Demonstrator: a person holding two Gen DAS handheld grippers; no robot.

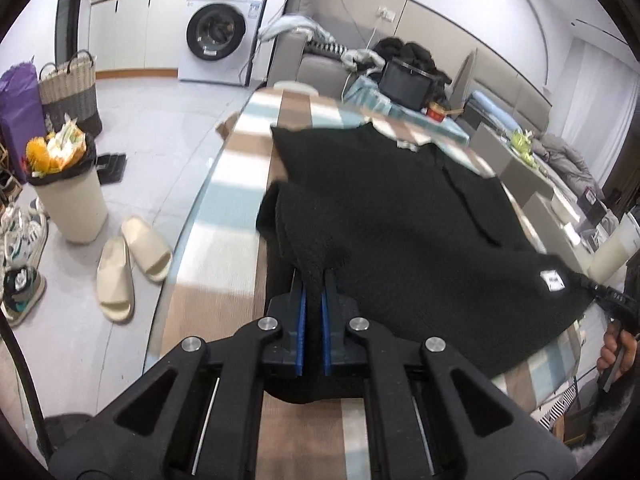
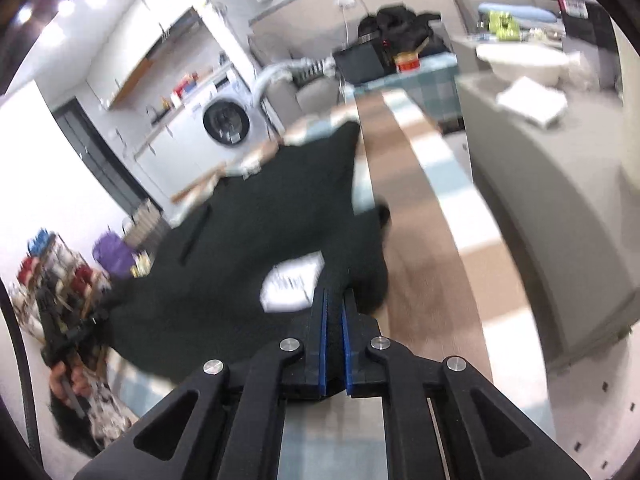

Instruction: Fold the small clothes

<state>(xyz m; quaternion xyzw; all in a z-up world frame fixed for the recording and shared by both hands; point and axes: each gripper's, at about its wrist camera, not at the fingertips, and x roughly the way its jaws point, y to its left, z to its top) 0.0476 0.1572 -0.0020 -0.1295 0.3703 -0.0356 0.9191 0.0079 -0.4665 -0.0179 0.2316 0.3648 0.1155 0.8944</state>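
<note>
Left tool (image 1: 314, 280) and right tool (image 2: 335, 300) each pinch a near corner of the black garment (image 1: 400, 208) on the bench (image 1: 224, 240); lifting both evenly should keep the fold straight.

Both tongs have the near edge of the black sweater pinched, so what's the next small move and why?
Probably carry both corners forward together over the sweater toward its far edge. The left tongs and right tongs are each shut on a near corner, and the rest lies spread on the striped table.
</note>
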